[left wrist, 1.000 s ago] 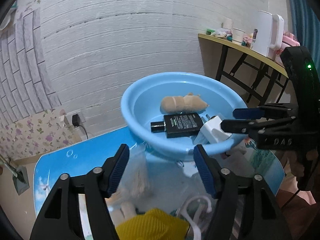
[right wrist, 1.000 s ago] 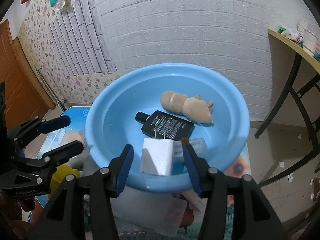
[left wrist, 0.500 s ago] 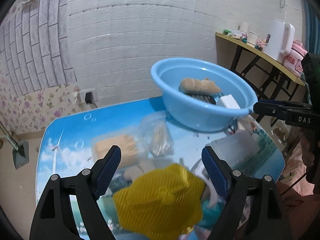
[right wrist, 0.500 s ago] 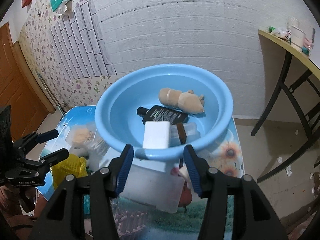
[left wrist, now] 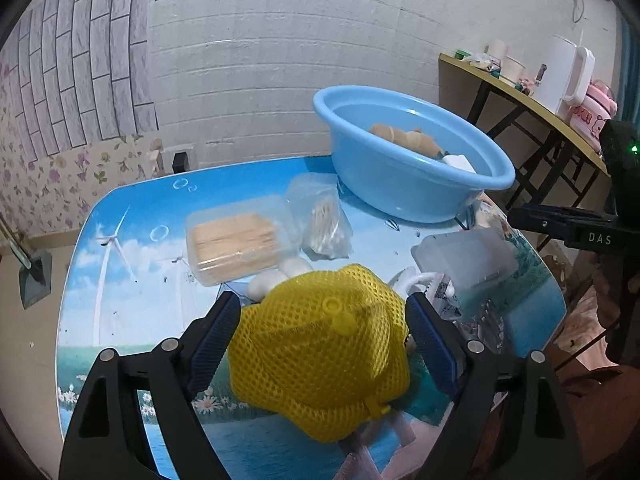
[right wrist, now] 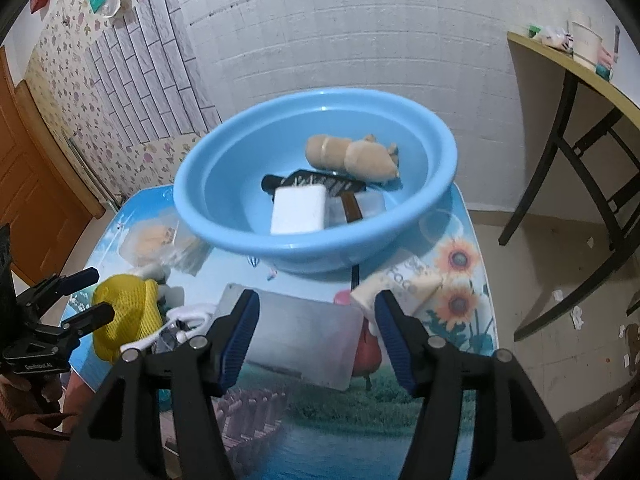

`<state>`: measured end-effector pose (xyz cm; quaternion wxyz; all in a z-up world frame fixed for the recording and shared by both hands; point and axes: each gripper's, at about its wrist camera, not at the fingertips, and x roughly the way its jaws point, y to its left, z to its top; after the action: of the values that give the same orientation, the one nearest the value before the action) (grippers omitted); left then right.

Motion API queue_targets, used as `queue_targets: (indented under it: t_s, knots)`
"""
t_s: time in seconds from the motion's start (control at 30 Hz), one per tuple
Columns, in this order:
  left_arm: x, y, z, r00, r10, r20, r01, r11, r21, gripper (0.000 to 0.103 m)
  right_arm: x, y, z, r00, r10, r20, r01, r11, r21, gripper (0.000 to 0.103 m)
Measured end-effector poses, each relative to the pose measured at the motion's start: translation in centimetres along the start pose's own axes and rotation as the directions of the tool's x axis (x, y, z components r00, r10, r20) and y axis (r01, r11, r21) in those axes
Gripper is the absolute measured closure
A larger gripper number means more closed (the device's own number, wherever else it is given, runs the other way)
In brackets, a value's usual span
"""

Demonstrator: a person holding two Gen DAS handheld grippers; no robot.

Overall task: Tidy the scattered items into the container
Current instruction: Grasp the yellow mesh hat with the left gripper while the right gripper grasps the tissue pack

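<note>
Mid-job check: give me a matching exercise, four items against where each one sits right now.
Items:
1. yellow mesh pouch
2. tan plush toy
3. clear plastic box of tan sticks
4. frosted flat plastic case

Places:
A. inside the light blue plastic basin
B. between the left gripper fingers
C. on the table ahead of the right gripper
D. on the table left of the basin

Pairs: 1-B, 2-A, 3-D, 4-C
</note>
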<state>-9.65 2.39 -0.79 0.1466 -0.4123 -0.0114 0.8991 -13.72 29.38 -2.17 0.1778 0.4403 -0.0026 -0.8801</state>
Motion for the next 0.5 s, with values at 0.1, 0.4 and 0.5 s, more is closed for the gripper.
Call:
queue_targets:
  t_s: [0.1, 0.4, 0.5]
  knots:
    - [0.3, -0.1, -0.3, 1.000, 0.004, -0.008, -0.004, 1.000, 0.003, 0.018, 0.1, -0.3, -0.3, 1.000, -0.005, -0.008, 0.005, 1.000, 0.005, 0.043]
    - [1.8, 0.1, -0.8, 0.999, 0.034, -0.038, -0.034, 0.999, 0.001, 0.010, 0.4, -2.6, -0.8, 0.999, -0.031, -0.019, 0.032, 0.998, 0.061, 0.043]
    - [2.2, 0.1, -0.7, 0.998, 0.042, -0.041, -0.042, 0.999, 0.002, 0.007, 0.8, -3.5, -0.9, 0.999, -0.041, -0.030, 0.043, 0.996, 0.081, 0.043]
